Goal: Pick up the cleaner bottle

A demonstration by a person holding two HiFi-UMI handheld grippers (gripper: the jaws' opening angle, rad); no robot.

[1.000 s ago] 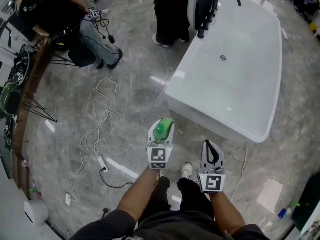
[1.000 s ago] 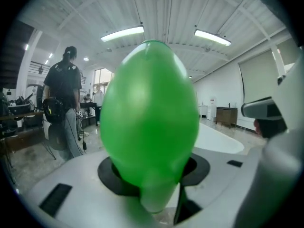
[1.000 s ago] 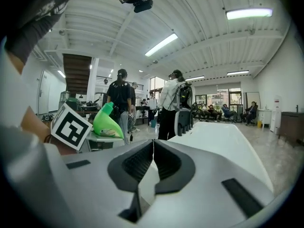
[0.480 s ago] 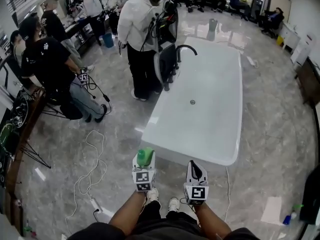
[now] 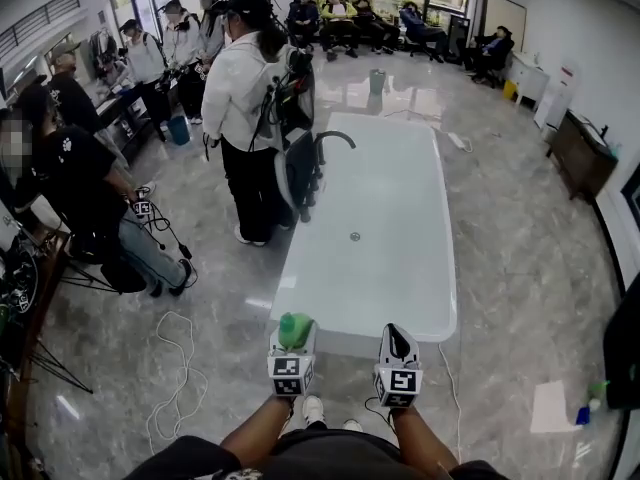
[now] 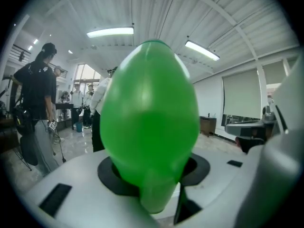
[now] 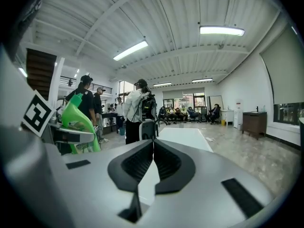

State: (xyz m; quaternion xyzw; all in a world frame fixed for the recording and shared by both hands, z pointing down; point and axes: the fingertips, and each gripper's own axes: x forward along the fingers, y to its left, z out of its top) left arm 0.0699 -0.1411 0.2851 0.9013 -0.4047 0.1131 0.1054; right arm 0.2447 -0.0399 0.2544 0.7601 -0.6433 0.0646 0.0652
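My left gripper is shut on a green cleaner bottle, held up in front of me at the near end of the white bathtub. In the left gripper view the bottle fills the middle between the grey jaws. The right gripper view shows it off to the left, sticking out of the left gripper. My right gripper hangs beside it on the right, shut, its black pads touching with nothing between them.
A black tap stands on the tub's left rim. A person in white with a backpack stands beside it; others sit and stand further left and at the back. A white cable lies on the floor at left. A small blue bottle stands far right.
Both grippers have risen, the left still carrying the green bottle. My head view has tilted up from the floor and my feet to take in the whole tub and the room.
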